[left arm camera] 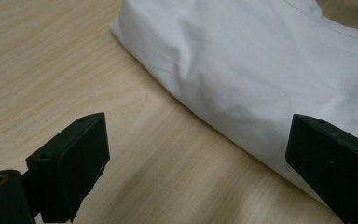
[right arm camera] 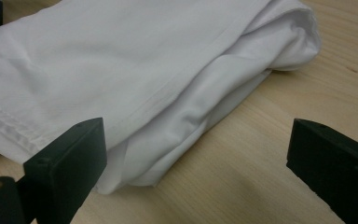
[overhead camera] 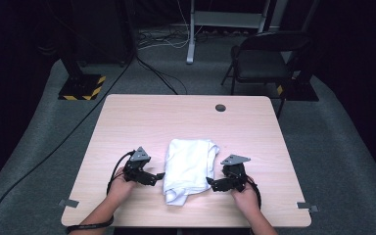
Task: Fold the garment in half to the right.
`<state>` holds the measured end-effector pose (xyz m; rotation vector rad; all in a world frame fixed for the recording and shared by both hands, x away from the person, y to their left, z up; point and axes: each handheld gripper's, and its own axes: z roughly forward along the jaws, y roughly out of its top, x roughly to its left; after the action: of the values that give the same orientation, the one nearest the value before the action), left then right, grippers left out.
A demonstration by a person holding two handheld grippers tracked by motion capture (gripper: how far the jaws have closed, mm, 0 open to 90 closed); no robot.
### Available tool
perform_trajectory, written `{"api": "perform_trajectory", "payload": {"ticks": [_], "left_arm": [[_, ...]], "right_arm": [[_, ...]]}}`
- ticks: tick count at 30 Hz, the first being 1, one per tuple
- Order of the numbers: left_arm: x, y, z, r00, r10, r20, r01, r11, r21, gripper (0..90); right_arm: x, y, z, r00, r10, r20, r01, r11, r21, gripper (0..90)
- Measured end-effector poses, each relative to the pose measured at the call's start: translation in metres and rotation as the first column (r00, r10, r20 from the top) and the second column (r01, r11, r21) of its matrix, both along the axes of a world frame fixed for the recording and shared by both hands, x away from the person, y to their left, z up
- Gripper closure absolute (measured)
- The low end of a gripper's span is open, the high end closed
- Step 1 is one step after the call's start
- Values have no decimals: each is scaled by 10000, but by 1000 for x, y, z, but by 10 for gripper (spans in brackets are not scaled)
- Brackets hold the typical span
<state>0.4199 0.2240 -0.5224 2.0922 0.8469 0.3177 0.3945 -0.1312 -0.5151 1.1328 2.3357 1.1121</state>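
The white cotton cloth (overhead camera: 188, 169) lies roughly folded mid-worktop (overhead camera: 142, 115). Left gripper (overhead camera: 157, 176) and right gripper (overhead camera: 211, 183) flank it, jaws apart, holding nothing; further folding likely remains.

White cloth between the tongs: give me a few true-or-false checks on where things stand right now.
1. The white cloth lies folded on the table. True.
2. The left tongs are shut on the cloth. False: their jaws stand open, with bare wood between them.
3. The right tongs are open beside a cloth edge. True.
4. The cloth hangs over the table's front edge. False: it lies wholly on the tabletop.
5. A folding chair stands beyond the table. True.
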Motion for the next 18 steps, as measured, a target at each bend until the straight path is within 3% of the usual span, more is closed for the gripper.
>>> {"api": "perform_trajectory", "payload": {"ticks": [18], "left_arm": [[9, 27, -3, 9949, 961, -302, -967, 9951, -180, 57]], "right_arm": [[3, -11, -5, 9988, -456, -161, 457, 9989, 56, 38]]}}
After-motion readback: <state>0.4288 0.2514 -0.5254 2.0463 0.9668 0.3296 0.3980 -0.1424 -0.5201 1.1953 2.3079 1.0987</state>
